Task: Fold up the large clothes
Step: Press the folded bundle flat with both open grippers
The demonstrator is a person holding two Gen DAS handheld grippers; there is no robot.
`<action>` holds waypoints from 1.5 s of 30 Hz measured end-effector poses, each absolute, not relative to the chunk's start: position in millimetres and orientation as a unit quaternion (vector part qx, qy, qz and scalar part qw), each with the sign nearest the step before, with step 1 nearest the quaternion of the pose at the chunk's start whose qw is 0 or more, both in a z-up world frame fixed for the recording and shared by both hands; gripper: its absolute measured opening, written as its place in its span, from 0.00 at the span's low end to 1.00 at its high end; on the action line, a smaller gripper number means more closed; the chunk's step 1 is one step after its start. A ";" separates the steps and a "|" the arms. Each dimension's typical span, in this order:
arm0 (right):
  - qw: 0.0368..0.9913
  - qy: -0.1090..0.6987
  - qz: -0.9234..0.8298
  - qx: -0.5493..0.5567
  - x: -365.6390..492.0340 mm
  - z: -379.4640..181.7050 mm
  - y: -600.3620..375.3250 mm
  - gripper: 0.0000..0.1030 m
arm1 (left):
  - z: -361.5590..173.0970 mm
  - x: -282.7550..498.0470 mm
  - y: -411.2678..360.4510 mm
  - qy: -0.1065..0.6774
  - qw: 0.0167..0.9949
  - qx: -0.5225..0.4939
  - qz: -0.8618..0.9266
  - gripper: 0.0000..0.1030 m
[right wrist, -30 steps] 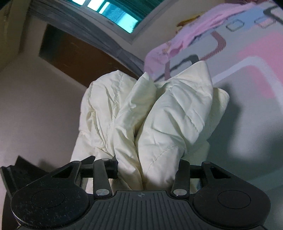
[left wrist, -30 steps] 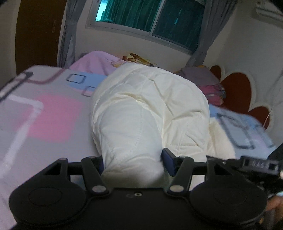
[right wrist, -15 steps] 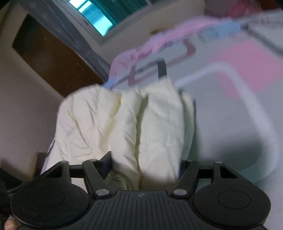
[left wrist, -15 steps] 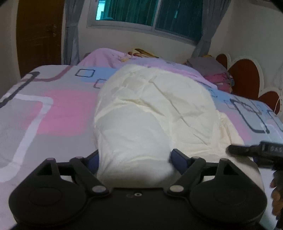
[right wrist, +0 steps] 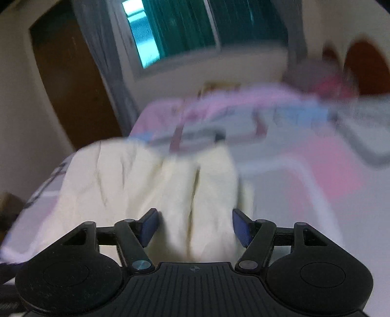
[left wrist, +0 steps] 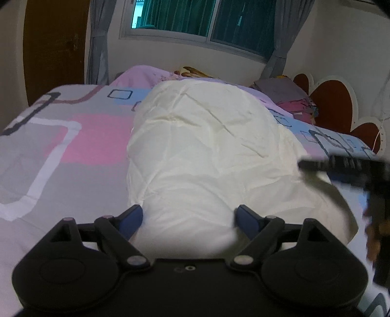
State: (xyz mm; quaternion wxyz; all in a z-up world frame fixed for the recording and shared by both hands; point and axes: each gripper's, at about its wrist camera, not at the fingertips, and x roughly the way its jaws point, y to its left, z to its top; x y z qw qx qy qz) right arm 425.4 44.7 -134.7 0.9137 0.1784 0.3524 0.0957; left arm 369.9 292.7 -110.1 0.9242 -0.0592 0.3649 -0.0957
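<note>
In my left wrist view, at far left I see the bed [left wrist: 61, 151] with its pink, grey and white patterned sheet. In the middle of the frame lies the cream quilted garment [left wrist: 207, 151], a long padded bundle running from the bottom centre toward the window [left wrist: 199, 22] at the top. A second ago it hung bunched and raised; now it rests flat along the bed. My left claw [left wrist: 187, 218] stands wider than before, its blue pads [left wrist: 132, 217] spread with the near end of the garment between them, no longer pinching it. At the right edge, blurred, the right claw [left wrist: 346, 168] shows as a dark bar beside the garment.

In my right wrist view, heavily blurred, the door [right wrist: 73, 80] sits at upper left. The garment [right wrist: 151, 185] fills the lower centre, lowered onto the bed [right wrist: 316, 185] since a second ago. My right claw [right wrist: 195, 226] has spread wide too, folds of fabric lying loose between the pads [right wrist: 150, 224].
</note>
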 end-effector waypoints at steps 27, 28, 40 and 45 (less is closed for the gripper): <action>0.936 0.336 0.041 0.099 471.7 -167.7 89.1 0.36 | -125.4 392.6 302.4 0.379 0.915 -0.084 -0.109 0.89; 0.934 0.341 0.042 0.098 474.3 -168.4 88.9 0.36 | -123.9 394.6 302.4 0.382 0.914 -0.085 -0.103 0.89; 0.947 0.299 0.108 0.047 357.1 -125.8 76.4 0.67 | -90.7 361.0 287.9 0.379 0.922 -0.074 -0.033 0.97; 0.929 0.356 0.100 0.017 354.6 -161.7 76.0 0.67 | -79.1 334.6 273.5 0.372 0.926 -0.057 -0.010 0.99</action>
